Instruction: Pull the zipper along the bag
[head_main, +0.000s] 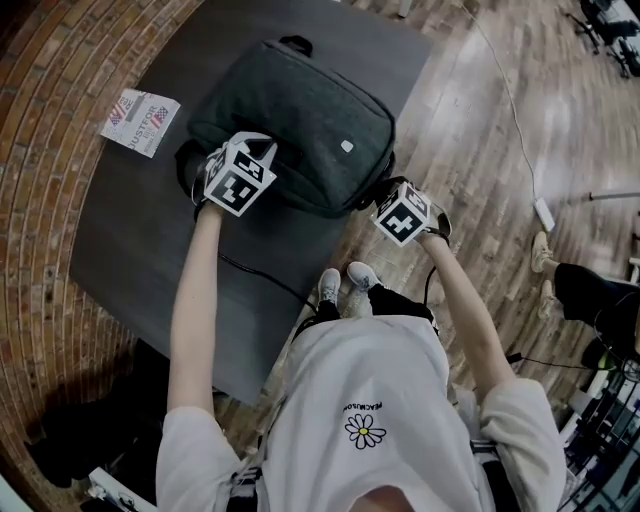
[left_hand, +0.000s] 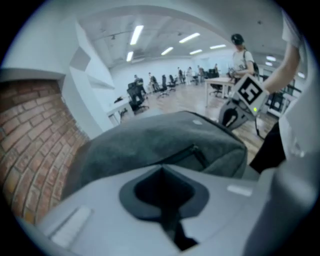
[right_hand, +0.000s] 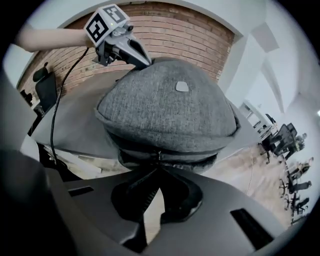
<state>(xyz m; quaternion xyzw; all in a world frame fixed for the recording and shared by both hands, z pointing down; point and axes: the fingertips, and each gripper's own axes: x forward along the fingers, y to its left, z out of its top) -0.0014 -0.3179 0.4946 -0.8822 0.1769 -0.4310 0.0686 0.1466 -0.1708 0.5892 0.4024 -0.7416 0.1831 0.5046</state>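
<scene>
Left gripper (left_hand: 162, 170) slopes down at left end of bag (head_main: 300, 110), fingers pressed together. Right gripper (right_hand: 159, 162) steeper, at desk (head_main: 130, 230) edge; I see fingers pinch zipper pull (right_hand: 159, 154). Wooden floor (head_main: 480, 120) beyond edge.

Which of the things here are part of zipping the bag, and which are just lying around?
In the job: grey bag, zipper pull, left gripper, right gripper.
Just lying about: printed card, office chairs in the background.
</scene>
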